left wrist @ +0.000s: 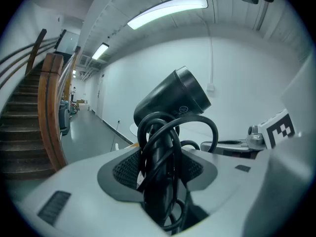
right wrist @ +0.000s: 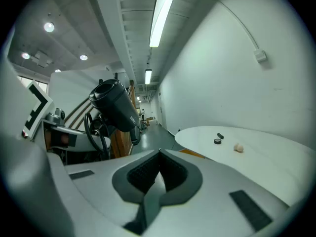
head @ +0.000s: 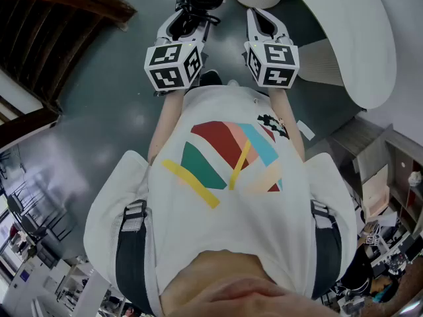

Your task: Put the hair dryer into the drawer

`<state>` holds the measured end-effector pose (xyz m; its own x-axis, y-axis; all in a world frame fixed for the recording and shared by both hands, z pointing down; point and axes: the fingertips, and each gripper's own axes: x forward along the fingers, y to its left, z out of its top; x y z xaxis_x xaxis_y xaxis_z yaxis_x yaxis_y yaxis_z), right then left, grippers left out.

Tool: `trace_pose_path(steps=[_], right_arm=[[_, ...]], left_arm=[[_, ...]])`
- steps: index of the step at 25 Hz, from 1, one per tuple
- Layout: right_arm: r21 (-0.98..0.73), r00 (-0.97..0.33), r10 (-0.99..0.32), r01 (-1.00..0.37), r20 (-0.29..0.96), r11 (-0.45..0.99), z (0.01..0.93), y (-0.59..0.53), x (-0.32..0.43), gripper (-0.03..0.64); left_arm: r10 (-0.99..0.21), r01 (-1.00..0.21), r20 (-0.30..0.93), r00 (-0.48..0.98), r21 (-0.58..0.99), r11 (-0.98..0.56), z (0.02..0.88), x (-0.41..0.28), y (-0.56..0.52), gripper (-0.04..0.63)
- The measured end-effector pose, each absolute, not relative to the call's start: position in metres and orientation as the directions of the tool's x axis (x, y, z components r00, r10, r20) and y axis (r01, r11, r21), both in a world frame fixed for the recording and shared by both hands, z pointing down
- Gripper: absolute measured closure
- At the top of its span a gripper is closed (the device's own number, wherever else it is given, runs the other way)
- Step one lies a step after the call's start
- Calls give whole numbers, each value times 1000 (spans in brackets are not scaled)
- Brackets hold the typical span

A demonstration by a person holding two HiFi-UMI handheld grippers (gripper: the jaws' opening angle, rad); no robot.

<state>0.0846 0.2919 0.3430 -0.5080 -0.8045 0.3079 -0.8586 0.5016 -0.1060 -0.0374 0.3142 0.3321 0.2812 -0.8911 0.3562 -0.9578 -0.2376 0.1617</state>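
Left gripper [left wrist: 160, 168]: clamps black hair dryer [left wrist: 173, 101] by its cord-wrapped handle.
Right gripper [right wrist: 158, 176]: jaws together, empty.
Right gripper view alone: small items [right wrist: 217, 141] on white table [right wrist: 279, 154].

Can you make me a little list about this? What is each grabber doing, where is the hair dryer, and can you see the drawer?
left gripper: shut on the hair dryer's handle
hair dryer: black, cord looped round its handle, held up in the air
right gripper: jaws together, nothing between them
white table: ahead of the right gripper, a few small bits on it
wooden stairs: off to the left
drawer: not in view in any picture
task: not done yet
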Motion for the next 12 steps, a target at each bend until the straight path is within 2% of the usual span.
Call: trace_pose_path(steps=[12], right_arm=[[-132,-514,-815,-857,266,498,335,290,105,606]], left_arm=[[-913,-961,326,244,207,-183,325,-42,311,380]])
